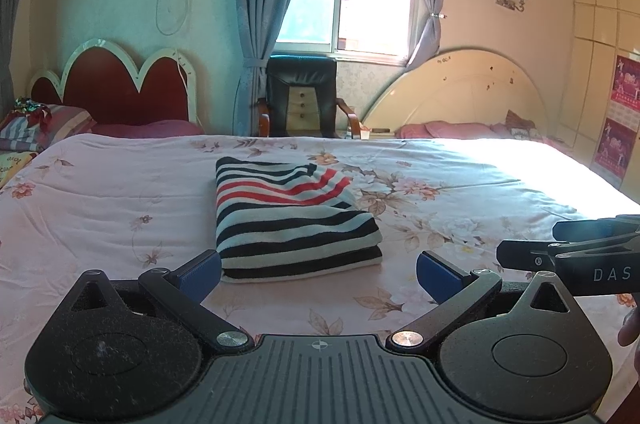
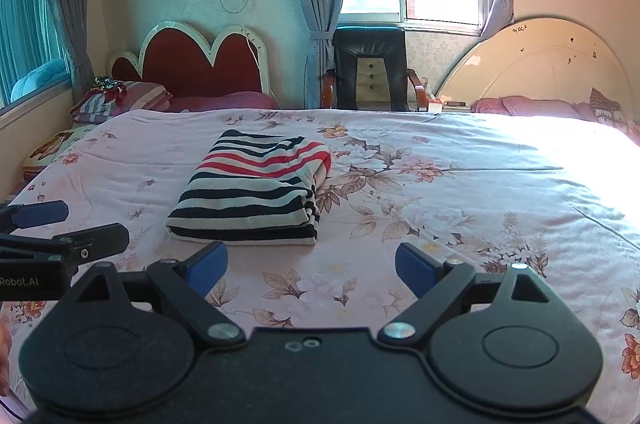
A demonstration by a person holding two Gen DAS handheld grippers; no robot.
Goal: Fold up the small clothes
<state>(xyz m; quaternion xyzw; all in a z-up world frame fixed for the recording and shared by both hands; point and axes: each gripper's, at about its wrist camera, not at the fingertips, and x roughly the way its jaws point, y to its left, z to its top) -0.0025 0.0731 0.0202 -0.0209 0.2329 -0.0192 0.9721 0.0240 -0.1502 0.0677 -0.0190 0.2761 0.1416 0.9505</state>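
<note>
Floral quilted bedspread [image 1: 120, 204] | striped knit garment [image 1: 292, 220] folded rectangular | both jaws wide

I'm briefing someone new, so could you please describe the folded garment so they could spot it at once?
Start at the wide bed with the pink floral quilt. Near its middle lies one folded striped garment, a neat rectangle. It is the only thing on the quilt, and its navy, white and red stripes stand out from the pale flowers.
</note>
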